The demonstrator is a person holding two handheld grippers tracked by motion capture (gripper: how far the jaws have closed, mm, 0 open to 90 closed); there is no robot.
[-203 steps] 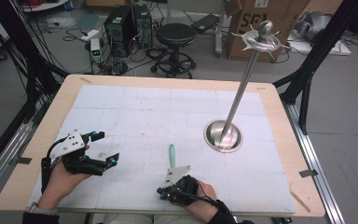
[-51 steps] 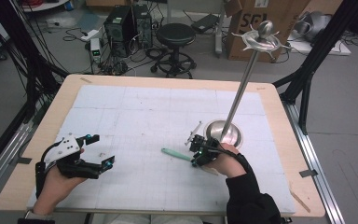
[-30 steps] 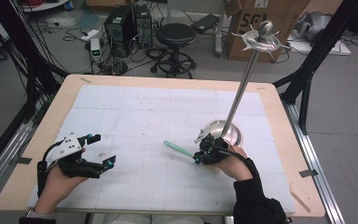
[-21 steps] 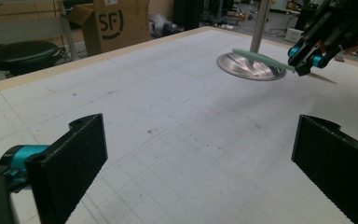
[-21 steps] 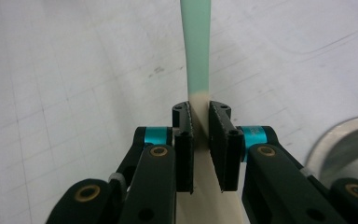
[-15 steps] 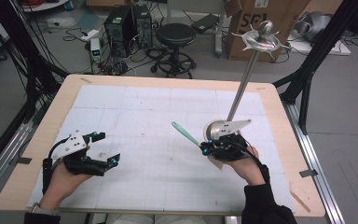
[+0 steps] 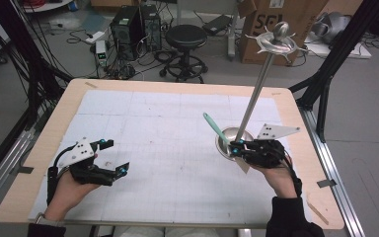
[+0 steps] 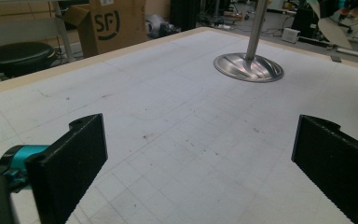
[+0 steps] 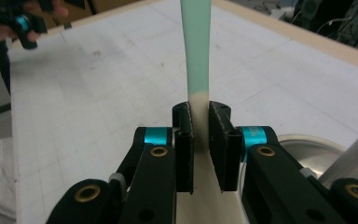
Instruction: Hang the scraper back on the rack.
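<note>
High view: right gripper (image 7: 236, 148), near the worktop's (image 7: 153, 113) right edge, clamps a mint-handled cream spatula (image 7: 214, 128) raised beside the steel hanging stand (image 7: 256, 94), probably for hooking; left gripper (image 7: 112, 158) rests, jaws apart.

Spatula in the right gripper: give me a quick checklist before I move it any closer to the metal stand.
1. Grip: right gripper is shut on the spatula at its cream part, with the green end sticking out past the jaws. Ok.
2. Height: in the high view the spatula angles up off the table. Ok.
3. Stand: the stand has its pole leaning and its round base flat on the mat, right beside the gripper. Ok, but close.
4. Clearance between gripper and base: cannot tell.
5. Left gripper: open, holding nothing, well away at the table's other side. Ok.
</note>
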